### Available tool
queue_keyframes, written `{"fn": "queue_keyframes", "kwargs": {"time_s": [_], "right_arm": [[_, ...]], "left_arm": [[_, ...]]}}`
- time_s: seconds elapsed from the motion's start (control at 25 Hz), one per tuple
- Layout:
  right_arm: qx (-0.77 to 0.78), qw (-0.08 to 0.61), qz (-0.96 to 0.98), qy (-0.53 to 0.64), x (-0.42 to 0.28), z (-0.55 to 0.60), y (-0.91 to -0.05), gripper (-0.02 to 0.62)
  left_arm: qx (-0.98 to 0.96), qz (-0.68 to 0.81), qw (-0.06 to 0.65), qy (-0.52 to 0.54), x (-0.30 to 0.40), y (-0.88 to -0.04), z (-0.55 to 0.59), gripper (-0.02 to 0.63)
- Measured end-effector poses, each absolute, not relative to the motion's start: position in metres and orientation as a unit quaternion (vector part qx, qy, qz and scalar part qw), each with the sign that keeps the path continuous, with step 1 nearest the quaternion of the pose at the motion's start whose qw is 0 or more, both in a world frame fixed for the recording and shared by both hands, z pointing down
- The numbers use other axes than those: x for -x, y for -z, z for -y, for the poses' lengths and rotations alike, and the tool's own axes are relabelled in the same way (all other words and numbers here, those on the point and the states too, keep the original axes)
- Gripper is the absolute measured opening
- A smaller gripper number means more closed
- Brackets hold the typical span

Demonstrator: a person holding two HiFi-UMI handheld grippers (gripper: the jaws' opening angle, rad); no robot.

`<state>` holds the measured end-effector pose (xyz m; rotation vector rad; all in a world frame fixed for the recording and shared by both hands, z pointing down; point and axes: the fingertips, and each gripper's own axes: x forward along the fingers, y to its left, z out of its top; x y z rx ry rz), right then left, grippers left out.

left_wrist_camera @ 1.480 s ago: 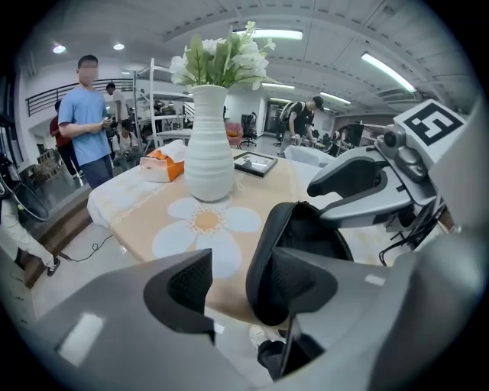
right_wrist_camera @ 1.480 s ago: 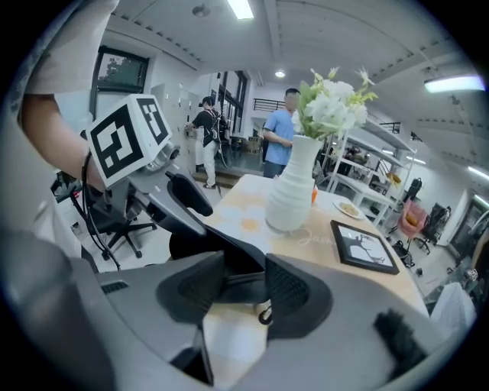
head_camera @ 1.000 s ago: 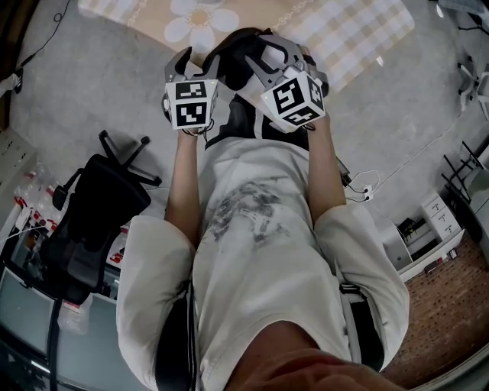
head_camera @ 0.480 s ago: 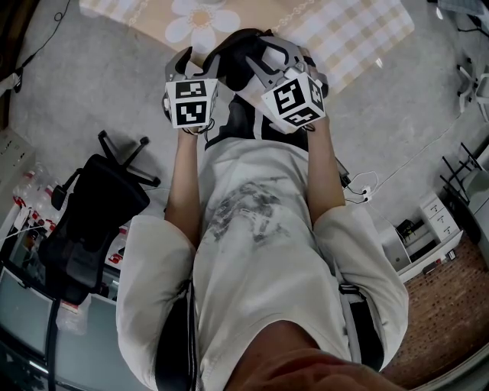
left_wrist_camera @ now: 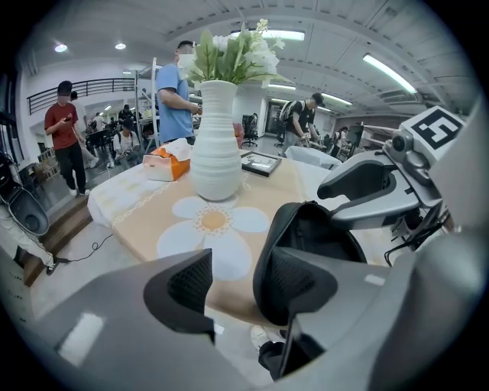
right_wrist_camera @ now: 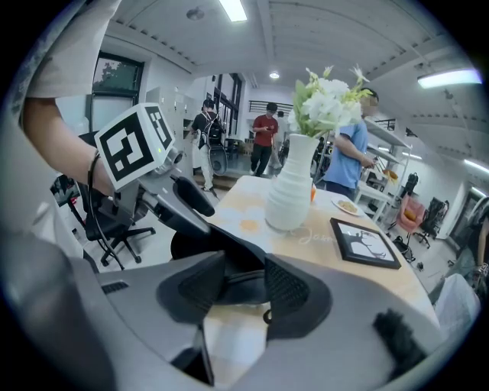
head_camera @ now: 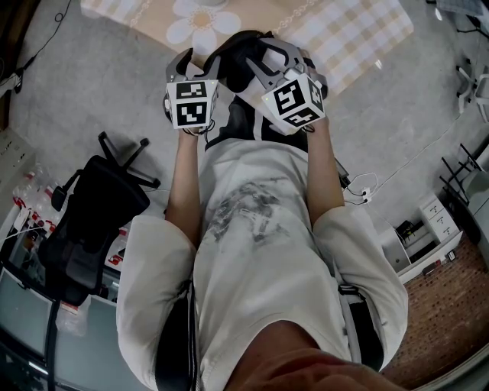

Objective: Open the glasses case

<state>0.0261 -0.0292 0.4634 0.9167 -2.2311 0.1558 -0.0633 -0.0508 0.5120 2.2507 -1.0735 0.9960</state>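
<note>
The black glasses case [head_camera: 238,47] is held in the air at the near edge of the daisy-print table [head_camera: 153,19], between my two grippers. My right gripper [head_camera: 258,59] is shut on it: in the right gripper view the case [right_wrist_camera: 229,256] fills the narrow gap between the pads at my right gripper [right_wrist_camera: 244,286]. My left gripper [head_camera: 197,67] stands open, its jaws well apart. In the left gripper view, at my left gripper [left_wrist_camera: 243,282], the case [left_wrist_camera: 313,233] lies against the outer side of the right pad [left_wrist_camera: 302,282]. The case is partly open, with its dark inside showing.
A white ribbed vase [left_wrist_camera: 216,141] with flowers stands on the table, and a framed picture [right_wrist_camera: 365,243] and an orange tissue box [left_wrist_camera: 166,163] lie beyond it. A black office chair [head_camera: 92,221] is at my left. Several people stand behind the table.
</note>
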Motion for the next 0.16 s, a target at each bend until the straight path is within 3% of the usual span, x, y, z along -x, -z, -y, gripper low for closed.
{"fn": "queue_keyframes", "kwargs": {"time_s": [0.16], "right_arm": [[-0.355, 0.354, 0.863, -0.062, -0.026, 0.0296, -0.4648, 0.176]], "left_arm": [[-0.816, 0.389, 0.227, -0.361, 0.0636, -0.5135, 0.0511, 0.252]]}}
